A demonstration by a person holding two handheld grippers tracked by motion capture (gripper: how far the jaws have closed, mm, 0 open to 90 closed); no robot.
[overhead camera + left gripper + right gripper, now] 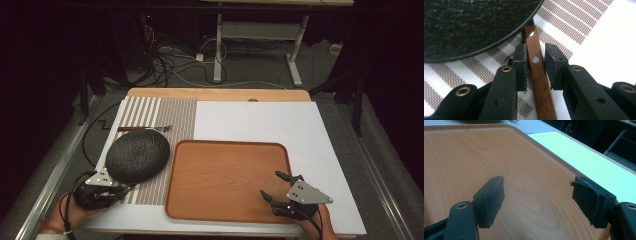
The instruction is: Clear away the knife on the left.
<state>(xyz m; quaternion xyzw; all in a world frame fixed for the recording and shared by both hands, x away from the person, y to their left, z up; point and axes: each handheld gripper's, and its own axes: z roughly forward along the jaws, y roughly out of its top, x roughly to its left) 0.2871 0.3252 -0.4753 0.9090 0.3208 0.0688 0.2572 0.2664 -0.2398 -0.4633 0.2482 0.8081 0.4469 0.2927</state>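
A brown wooden handle with metal rivets lies on the striped placemat, and its far end runs under the rim of a dark speckled round plate. My left gripper straddles this handle, with a pad close on each side and thin gaps showing, so it is open. In the high view the left gripper sits at the near edge of the dark plate. My right gripper stands wide open over the near right corner of the wooden tray, nothing between its jaws.
A fork with a wooden handle lies on the placemat behind the plate. A white board covers the right part of the table. Table legs and cables stand on the floor beyond the far edge.
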